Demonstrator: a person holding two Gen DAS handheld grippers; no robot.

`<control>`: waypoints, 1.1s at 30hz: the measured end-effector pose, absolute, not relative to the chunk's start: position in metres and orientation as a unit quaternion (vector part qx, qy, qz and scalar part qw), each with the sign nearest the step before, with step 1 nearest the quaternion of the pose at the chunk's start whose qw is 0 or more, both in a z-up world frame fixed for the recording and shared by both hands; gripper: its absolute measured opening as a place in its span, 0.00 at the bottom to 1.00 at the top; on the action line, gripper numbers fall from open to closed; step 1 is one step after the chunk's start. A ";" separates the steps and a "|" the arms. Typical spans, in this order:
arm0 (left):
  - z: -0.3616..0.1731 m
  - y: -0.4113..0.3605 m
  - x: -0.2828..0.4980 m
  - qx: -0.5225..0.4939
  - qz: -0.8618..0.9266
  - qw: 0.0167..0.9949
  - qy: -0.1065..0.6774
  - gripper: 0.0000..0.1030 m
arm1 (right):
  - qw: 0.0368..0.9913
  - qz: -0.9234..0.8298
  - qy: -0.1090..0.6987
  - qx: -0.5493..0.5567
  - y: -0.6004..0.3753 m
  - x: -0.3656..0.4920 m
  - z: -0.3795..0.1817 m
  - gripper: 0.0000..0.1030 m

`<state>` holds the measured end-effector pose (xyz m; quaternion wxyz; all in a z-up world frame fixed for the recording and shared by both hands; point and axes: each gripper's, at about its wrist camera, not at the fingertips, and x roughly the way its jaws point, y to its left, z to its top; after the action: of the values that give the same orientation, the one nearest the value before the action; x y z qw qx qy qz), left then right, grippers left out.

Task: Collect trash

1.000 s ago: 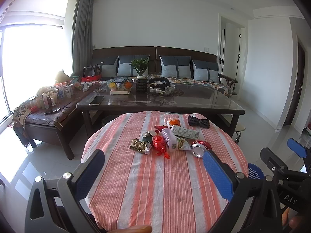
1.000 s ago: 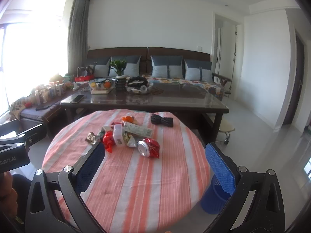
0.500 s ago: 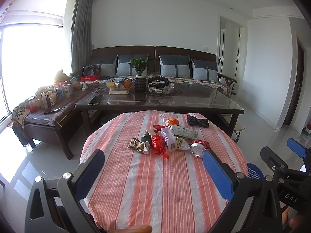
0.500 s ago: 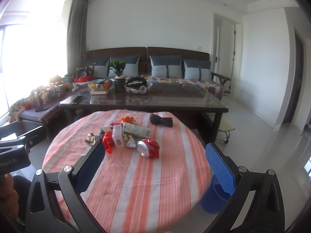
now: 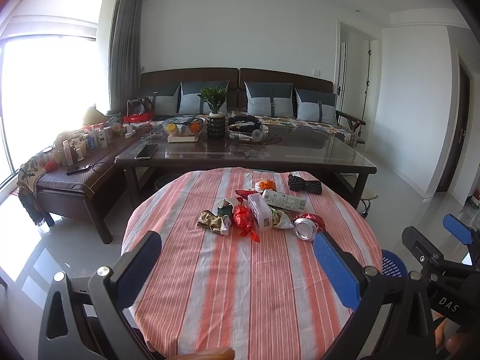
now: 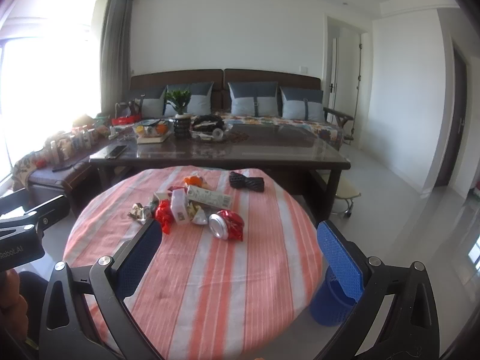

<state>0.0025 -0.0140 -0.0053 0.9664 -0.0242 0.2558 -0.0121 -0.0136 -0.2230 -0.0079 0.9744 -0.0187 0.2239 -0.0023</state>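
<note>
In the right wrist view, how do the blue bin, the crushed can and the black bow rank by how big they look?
Largest to smallest, as they appear:
1. blue bin, partly hidden by the table and gripper finger
2. crushed can
3. black bow
The can and bow look close in size, and the bow lies farther away, so their order is unsure.

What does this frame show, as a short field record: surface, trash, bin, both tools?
surface: round table with striped cloth
trash: cluster at the table's middle, including crushed can, red wrapper, long carton, gold wrapper
bin: blue basket on the floor by the table's right edge
left tool: open, empty, short of the trash
right tool: open, empty, short of the trash
</note>
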 end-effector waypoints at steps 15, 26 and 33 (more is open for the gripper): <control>-0.004 -0.014 0.003 -0.024 -0.012 0.966 0.256 1.00 | 0.974 -0.006 0.227 -0.023 -0.224 -0.012 -0.011 1.00; -0.003 -0.014 0.003 -0.023 -0.012 0.966 0.257 1.00 | 0.973 -0.011 0.230 -0.031 -0.223 -0.009 -0.015 1.00; -0.004 -0.013 0.007 -0.021 -0.012 0.965 0.262 1.00 | 0.971 -0.021 0.236 -0.040 -0.222 -0.006 -0.018 1.00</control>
<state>0.0074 -0.0130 -0.0038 0.9647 -0.0213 0.2624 -0.0119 -0.0061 -0.2222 -0.0180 0.9708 -0.0401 0.2357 -0.0211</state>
